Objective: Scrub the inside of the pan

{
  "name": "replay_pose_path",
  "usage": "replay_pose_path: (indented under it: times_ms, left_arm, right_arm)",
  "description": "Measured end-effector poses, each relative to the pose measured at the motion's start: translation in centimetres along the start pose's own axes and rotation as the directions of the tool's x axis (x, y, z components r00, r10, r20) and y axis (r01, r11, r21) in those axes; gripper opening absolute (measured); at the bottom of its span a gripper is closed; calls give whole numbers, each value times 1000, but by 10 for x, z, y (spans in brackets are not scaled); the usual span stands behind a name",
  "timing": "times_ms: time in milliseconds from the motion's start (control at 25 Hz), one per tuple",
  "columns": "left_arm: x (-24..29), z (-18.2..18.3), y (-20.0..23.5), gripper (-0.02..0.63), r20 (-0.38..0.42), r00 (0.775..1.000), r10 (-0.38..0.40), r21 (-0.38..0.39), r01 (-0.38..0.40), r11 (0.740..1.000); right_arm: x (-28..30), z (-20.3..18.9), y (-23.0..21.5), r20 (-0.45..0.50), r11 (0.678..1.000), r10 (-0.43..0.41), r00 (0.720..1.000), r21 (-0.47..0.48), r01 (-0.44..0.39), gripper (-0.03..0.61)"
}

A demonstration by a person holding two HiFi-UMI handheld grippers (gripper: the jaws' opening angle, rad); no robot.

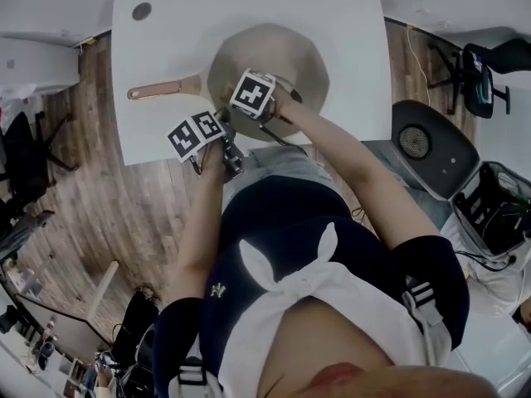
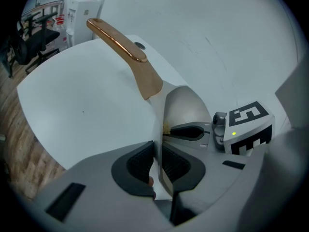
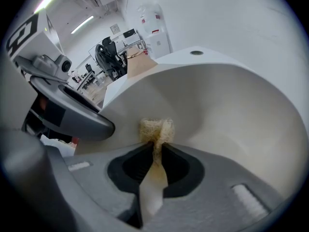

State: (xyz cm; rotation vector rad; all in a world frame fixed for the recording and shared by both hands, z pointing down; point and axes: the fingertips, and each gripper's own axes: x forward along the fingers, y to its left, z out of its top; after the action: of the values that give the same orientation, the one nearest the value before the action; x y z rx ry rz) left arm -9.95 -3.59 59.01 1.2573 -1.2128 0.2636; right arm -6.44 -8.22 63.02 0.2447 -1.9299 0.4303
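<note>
A white table (image 1: 357, 23) with rounded corners stands on a wooden plank floor (image 1: 83, 197). A small round dark cap (image 1: 142, 11) is set into the tabletop near its far left corner. On the table rests a pale, wide pan (image 1: 294, 52), placed close to the near edge and about midway along it, its copper-coloured handle (image 1: 162, 89) stretching leftward over the bare white surface

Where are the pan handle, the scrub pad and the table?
pan handle (image 2: 118, 42): left gripper view, mid copper shaft.
scrub pad (image 3: 154, 129): right gripper view, frayed tip.
table (image 1: 348, 23): head view, bare top.
</note>
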Motion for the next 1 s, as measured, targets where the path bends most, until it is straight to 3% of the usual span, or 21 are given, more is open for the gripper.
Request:
replay_pose_path:
  times_ms: [720,1000]
  left_arm:
    - [-2,1,2,40,-23,1000,-2,44,3,999]
    - [-1,-2,-2,40,-24,1000,0,50,1,999]
  right_arm:
    - [7,14,-20,94,972,20,995,232,-42,54]
    - [1,12,-42,121,949,-28,992,314,-12,55]
